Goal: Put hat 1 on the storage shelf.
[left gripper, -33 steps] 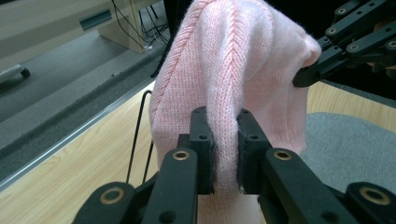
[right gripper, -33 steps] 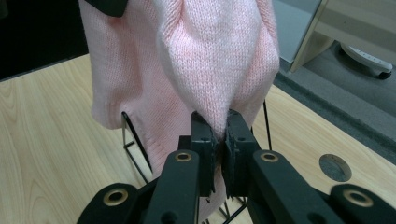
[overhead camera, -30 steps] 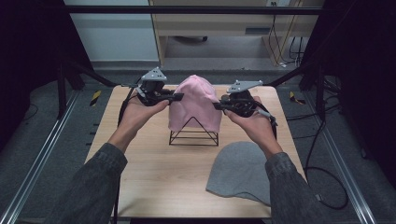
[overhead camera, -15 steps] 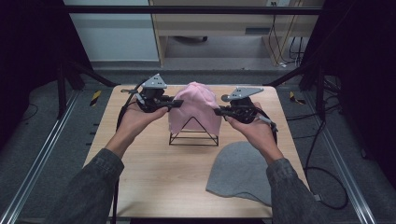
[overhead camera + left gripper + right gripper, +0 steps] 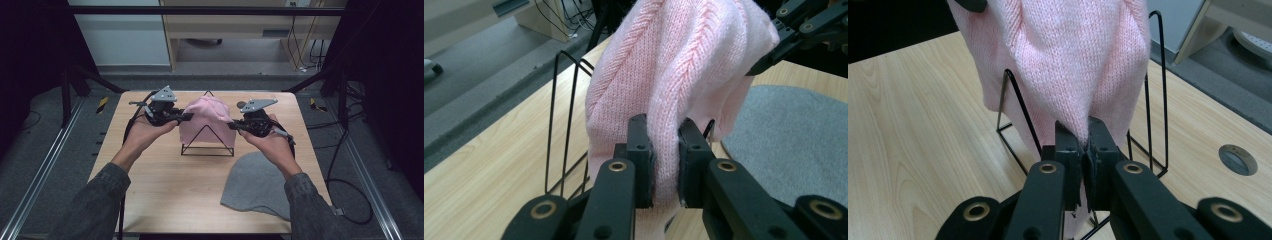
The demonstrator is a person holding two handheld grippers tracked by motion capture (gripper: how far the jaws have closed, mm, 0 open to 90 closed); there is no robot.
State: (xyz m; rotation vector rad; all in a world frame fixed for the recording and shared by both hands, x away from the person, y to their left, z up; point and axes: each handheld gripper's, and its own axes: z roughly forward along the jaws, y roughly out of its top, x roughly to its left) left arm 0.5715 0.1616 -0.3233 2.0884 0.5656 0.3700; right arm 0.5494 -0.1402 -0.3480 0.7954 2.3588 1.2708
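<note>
Pink knit hat (image 5: 206,120) | draped over wire stand (image 5: 207,145) | both grippers' fingers pinching it

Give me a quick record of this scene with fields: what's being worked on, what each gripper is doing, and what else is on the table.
Work item: pink knit hat draped over a black wire stand
Left gripper: shut on the hat's knit
Right gripper: shut on a fold at the hat's other side
Also on table: grey hat, lying flat near the right forearm
Surface: wooden table
</note>
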